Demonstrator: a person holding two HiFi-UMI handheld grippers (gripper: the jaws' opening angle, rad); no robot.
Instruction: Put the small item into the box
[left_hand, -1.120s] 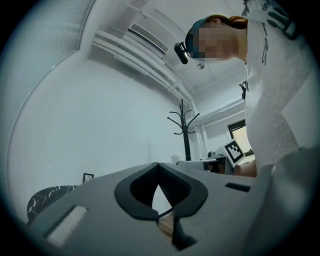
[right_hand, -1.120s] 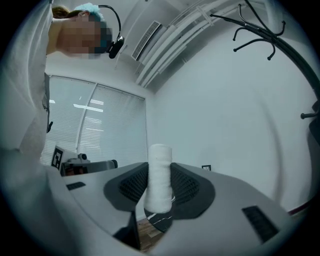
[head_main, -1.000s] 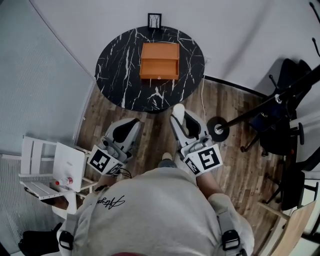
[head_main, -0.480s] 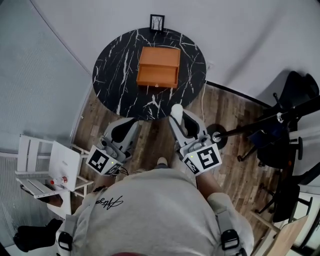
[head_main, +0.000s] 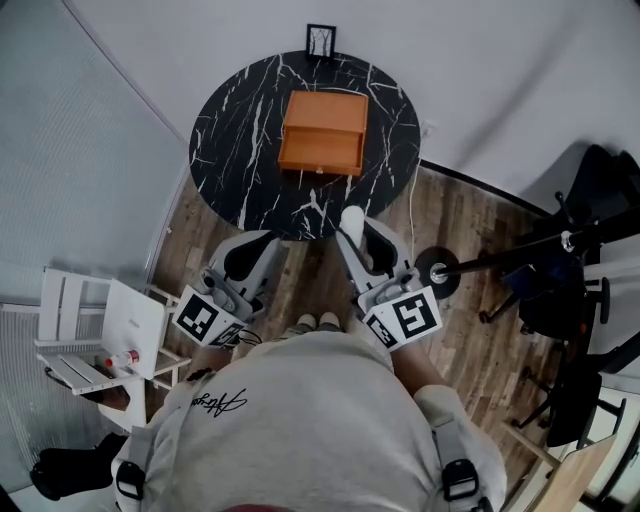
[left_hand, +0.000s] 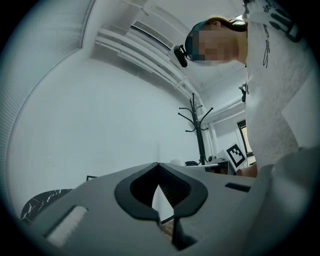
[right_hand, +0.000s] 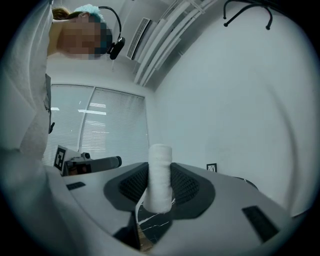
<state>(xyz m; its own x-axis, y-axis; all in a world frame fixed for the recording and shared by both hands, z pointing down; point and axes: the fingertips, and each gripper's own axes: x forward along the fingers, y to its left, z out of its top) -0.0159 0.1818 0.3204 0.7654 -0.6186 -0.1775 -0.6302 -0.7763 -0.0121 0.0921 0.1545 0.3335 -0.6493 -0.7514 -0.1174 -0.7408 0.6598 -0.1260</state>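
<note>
White roll (right_hand: 160, 172) sits clamped in right hand-held gripper (right_hand: 160, 190), its sides partly hidden.

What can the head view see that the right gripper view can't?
Only the head view shows the orange box and the white rack on the floor. Only the right gripper view shows the window blinds and the ribbed pads pressing the white roll. Both show the right gripper holding that roll, the black marble table and the small framed picture.

Upright white roll (right_hand: 160, 176), orange box (head_main: 322, 133) well apart
</note>
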